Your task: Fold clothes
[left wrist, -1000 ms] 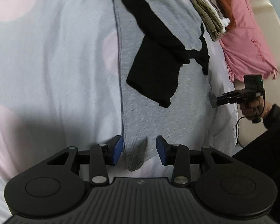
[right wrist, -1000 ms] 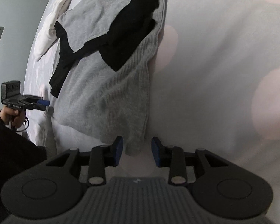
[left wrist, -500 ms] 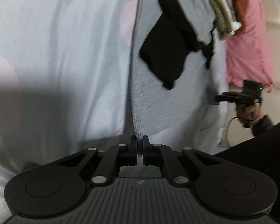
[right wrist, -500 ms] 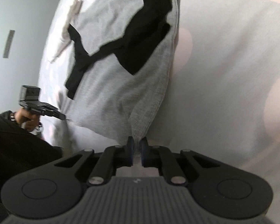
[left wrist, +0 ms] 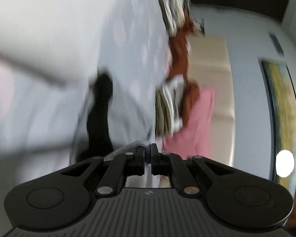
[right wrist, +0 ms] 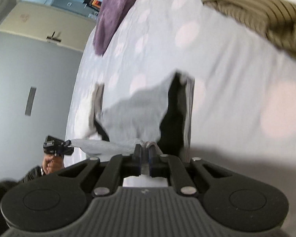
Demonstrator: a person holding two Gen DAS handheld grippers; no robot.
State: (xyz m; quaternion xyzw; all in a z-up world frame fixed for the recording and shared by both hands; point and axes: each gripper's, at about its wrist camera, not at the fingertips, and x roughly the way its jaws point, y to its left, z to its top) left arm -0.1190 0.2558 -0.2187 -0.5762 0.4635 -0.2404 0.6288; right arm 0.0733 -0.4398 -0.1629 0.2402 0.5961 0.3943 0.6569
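A grey garment (right wrist: 136, 114) with black sleeves (right wrist: 171, 114) lies on the dotted bedsheet (right wrist: 236, 90), its near hem lifted and stretched. My right gripper (right wrist: 145, 148) is shut on one corner of that hem. In the right wrist view my left gripper (right wrist: 68, 143) holds the other corner, far to the left, in a person's hand (right wrist: 51, 163). The left wrist view is blurred: the left gripper (left wrist: 147, 150) is shut on a bunched grey fold (left wrist: 132, 145), and the black sleeve (left wrist: 99, 108) runs away ahead of it.
A stack of folded clothes (left wrist: 167, 106), a pink garment (left wrist: 199, 118) and a brown one (left wrist: 179, 47) lie to the right. A purple garment (right wrist: 112, 13) and a beige knit (right wrist: 256, 17) sit farther up the bed. A white item (right wrist: 84, 116) lies beside the grey garment.
Both grippers went from open around the hem's corners to shut on them. They then lifted the hem and swung it forward over the garment, both views tilting up.
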